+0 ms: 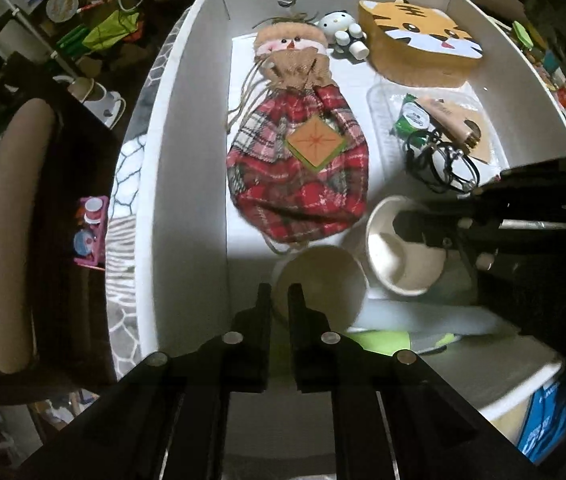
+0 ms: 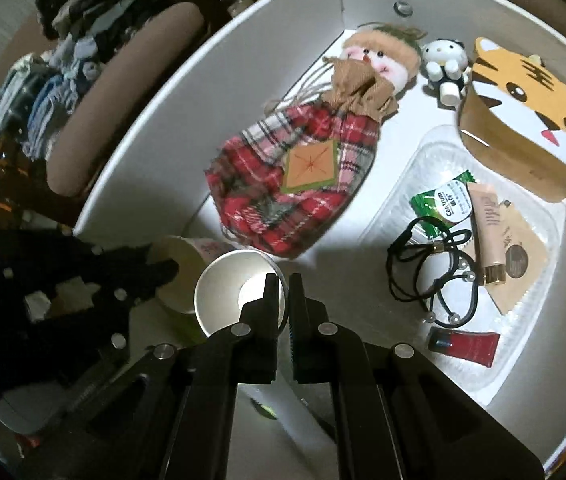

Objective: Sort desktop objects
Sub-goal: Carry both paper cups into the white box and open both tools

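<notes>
Both wrist cams look steeply down into the white box (image 1: 187,152), close up, from its near edge. Left cam sits nearer the left wall, right cam further right. Shared: plaid doll bag (image 1: 299,168), tiger box (image 2: 531,116), both paper cups.

Brown chair (image 1: 7,236) beside folded clothes (image 2: 55,80) (stacked) — dim.

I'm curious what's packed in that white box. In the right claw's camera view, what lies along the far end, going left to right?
Plaid doll bag → small white cat figure → tiger-face box.
</notes>
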`<action>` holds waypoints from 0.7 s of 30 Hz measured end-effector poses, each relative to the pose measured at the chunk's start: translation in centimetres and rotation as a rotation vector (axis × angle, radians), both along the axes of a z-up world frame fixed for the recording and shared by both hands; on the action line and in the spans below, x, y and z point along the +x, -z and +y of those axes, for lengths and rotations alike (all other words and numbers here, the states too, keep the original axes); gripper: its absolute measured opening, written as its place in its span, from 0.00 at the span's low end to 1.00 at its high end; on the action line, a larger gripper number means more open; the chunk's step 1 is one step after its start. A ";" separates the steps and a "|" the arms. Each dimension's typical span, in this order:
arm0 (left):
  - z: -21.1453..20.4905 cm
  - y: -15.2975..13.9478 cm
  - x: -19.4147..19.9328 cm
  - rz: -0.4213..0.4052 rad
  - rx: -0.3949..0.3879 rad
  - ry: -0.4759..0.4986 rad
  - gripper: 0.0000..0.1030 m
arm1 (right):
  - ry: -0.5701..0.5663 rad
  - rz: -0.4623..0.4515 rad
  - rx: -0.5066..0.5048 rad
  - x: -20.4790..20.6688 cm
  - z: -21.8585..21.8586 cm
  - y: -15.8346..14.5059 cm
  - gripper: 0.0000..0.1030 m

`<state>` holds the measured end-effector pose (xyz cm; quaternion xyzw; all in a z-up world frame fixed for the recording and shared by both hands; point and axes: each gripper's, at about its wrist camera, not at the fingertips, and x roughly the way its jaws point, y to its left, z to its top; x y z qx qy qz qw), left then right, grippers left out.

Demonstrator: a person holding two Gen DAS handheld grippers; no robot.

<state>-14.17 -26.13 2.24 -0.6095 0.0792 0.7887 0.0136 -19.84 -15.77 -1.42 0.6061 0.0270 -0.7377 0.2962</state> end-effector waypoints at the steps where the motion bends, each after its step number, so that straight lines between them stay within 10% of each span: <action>1: 0.1 0.2 -0.2 -0.003 0.000 -0.001 0.09 | -0.004 -0.002 0.013 0.0 -0.1 0.3 0.05; 9: 0.3 0.0 -0.1 -0.004 -0.003 0.002 0.13 | -0.037 0.061 0.103 0.4 -1.2 -0.3 0.09; 12: -0.1 -1.2 0.2 0.031 -0.013 -0.009 0.35 | -0.041 0.066 0.096 0.7 -1.2 -0.8 0.10; 21: -1.2 -2.8 0.4 0.064 -0.001 -0.038 0.35 | -0.032 0.059 0.124 1.2 -0.6 -1.3 0.10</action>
